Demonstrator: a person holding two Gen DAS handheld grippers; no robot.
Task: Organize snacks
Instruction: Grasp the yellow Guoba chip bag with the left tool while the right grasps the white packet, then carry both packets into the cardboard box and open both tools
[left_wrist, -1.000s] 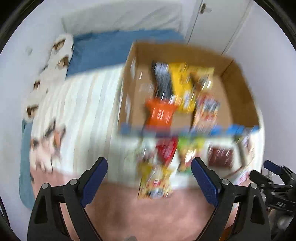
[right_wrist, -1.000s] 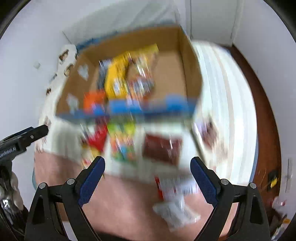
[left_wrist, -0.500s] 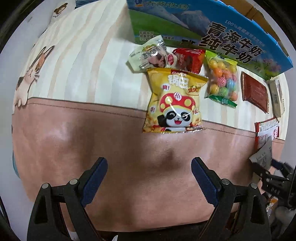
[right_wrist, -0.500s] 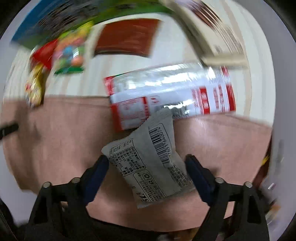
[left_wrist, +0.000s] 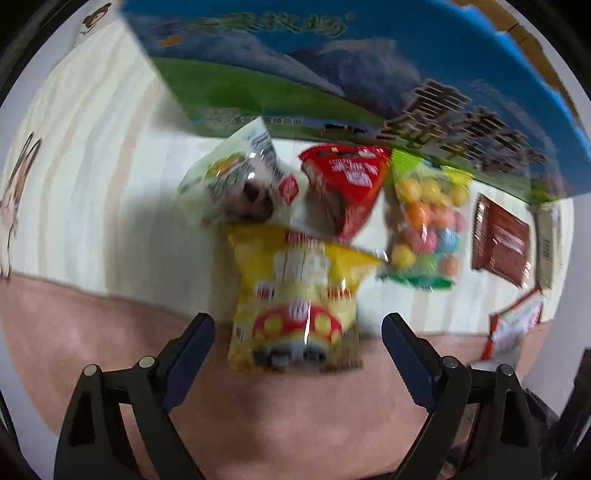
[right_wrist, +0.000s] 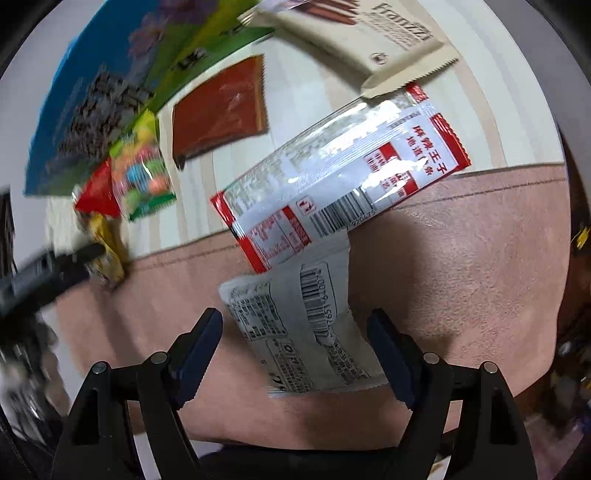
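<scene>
Ahead of both tools stands the printed carton (left_wrist: 332, 74). Your left tool (left_wrist: 298, 334) is closing, jaws apart around the yellow snack bag (left_wrist: 299, 295) lying on the bed (left_wrist: 92, 184). Your right tool (right_wrist: 294, 330) straddles the smaller grey packet (right_wrist: 303, 325), pads not pressing.

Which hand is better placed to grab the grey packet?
Right. Its tongs straddle the grey packet, jaws open around it. The left tongs are closing around the yellow bag.

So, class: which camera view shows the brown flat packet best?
The right wrist view: the brown flat packet lies large and nearly whole beside the printed box. The left wrist view shows it small and blurred near the edge.
</scene>
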